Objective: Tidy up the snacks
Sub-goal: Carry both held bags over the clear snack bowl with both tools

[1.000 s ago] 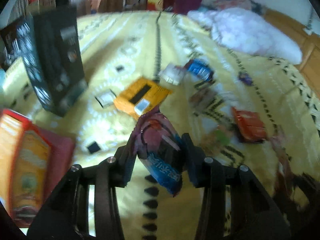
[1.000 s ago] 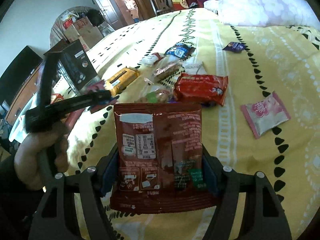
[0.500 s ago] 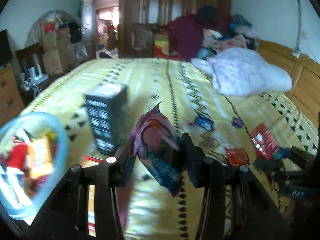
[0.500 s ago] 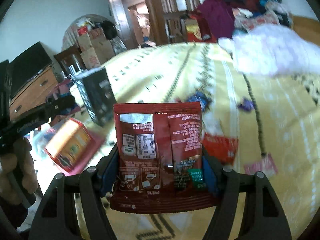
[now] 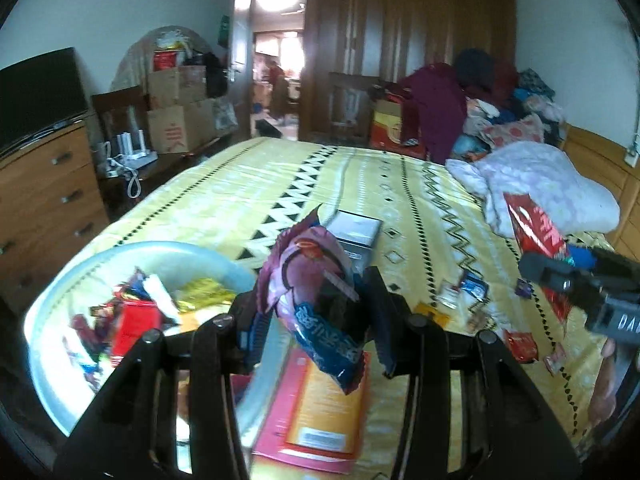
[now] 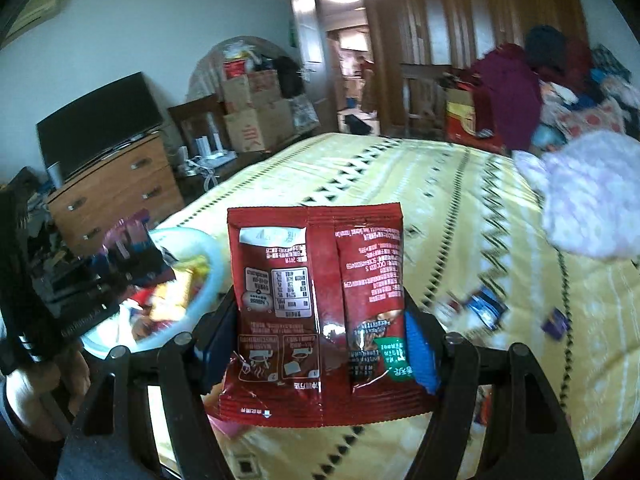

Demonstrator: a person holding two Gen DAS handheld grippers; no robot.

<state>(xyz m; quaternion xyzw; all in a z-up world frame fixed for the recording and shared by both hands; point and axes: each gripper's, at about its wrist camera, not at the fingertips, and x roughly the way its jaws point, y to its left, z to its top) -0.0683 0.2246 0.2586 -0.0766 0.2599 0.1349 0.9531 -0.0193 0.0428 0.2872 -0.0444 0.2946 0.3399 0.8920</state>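
My left gripper (image 5: 316, 320) is shut on a purple and blue snack bag (image 5: 316, 292), held in the air just right of a pale blue basin (image 5: 64, 280) with several snacks in it. My right gripper (image 6: 320, 344) is shut on a dark red sachet (image 6: 316, 312), upright above the yellow bedspread (image 6: 480, 240). The basin also shows in the right wrist view (image 6: 208, 264), to the left of the sachet. The right gripper with the red sachet (image 5: 536, 236) shows at the right of the left wrist view.
An orange and pink box (image 5: 320, 404) lies flat under the left gripper. A dark box (image 5: 358, 228) stands behind the purple bag. Small packets (image 5: 472, 288) are scattered on the bed at right. A white blanket (image 5: 540, 184) lies far right. A wooden dresser (image 5: 44, 200) stands left.
Both grippers have swung left with their packets and tilted up. The basin of snacks has come into both views, and the scattered packets have shifted to the right.
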